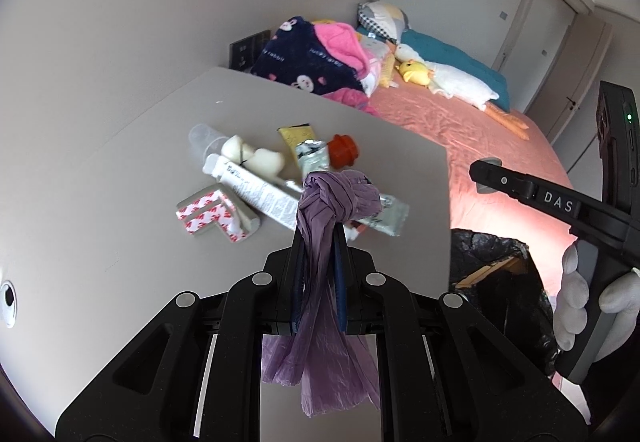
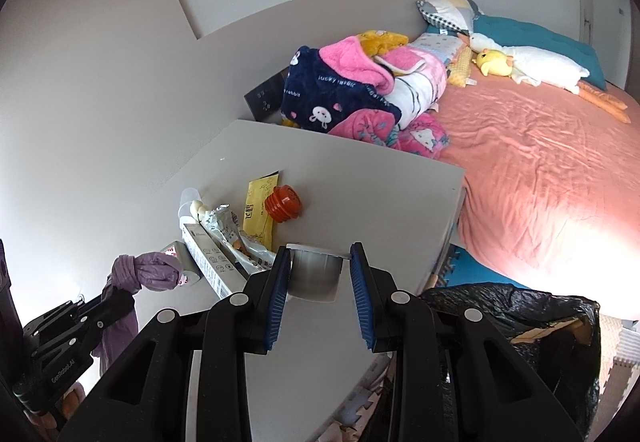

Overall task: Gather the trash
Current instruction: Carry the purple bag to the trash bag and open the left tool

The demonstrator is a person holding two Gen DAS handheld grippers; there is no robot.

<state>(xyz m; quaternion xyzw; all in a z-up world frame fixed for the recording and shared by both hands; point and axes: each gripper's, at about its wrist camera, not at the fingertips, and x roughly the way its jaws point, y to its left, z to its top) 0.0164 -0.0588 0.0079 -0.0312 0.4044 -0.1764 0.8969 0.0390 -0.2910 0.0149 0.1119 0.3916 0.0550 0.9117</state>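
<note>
The left gripper (image 1: 318, 238) pinches a knotted purple plastic bag (image 1: 336, 198), light, limp and slippery; below the knot is the sure hold. The right gripper (image 2: 320, 274) clasps a small grey plastic cup (image 2: 314, 274), stiff but crushable, near the black-lined bin (image 2: 520, 322) at right.

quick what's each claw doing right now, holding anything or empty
Left claw: closed on the knotted purple plastic bag.
Right claw: closed on a small white plastic cup, held above the table.
</note>
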